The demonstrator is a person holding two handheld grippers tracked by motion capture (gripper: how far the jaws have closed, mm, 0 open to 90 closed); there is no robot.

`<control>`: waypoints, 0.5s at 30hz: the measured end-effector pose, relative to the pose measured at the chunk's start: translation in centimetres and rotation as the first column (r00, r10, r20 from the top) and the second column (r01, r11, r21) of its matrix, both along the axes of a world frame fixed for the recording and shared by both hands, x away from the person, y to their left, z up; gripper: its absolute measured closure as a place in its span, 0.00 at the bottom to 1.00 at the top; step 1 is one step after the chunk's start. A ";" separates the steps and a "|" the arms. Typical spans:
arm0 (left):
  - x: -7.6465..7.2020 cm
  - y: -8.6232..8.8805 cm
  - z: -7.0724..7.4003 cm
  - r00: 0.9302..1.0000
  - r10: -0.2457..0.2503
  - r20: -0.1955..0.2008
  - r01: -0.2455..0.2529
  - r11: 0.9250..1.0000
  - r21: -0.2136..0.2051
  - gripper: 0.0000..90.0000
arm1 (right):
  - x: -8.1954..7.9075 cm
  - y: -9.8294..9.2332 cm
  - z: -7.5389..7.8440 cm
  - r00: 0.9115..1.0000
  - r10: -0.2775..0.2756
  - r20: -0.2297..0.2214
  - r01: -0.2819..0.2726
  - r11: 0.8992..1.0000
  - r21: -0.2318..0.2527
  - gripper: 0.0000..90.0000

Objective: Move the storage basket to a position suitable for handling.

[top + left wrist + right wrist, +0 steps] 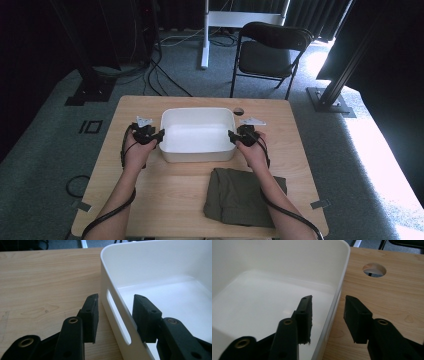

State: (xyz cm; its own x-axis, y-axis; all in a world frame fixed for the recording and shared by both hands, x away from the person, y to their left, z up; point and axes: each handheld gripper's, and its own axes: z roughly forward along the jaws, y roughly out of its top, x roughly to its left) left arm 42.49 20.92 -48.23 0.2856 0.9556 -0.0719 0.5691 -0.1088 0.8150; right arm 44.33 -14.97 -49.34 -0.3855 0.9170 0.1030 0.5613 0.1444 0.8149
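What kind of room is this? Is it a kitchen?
Probably not a kitchen. It looks like a lab or studio for recording: dark curtains hang around a wooden table, cables run over the grey carpet, and metal stands are set beside it. A folding chair waits behind.

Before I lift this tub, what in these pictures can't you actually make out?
- Left gripper: its jaws straddle the white tub's side wall; left gripper view shows a gap at the outer pad, and the inner pad's contact is hidden by the wall.
- Right gripper: the same in the right gripper view, with gaps showing.
- Green cloth: the right forearm covers part of it in the high view.
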 end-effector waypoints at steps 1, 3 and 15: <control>0.0 -0.1 0.0 1.000 0.001 -0.007 -0.001 1.000 -0.008 0.71 | -0.1 0.0 0.0 1.000 -0.010 -0.004 0.010 1.000 0.005 0.71; -0.1 -0.6 0.1 1.000 0.004 -0.007 -0.004 1.000 -0.001 0.79 | -0.2 0.1 0.1 1.000 -0.028 -0.007 0.028 1.000 0.000 0.76; -0.1 -2.0 0.2 0.998 0.062 -0.021 -0.061 0.998 0.021 0.88 | -0.6 0.4 0.3 0.997 -0.080 -0.009 0.080 0.997 -0.010 0.86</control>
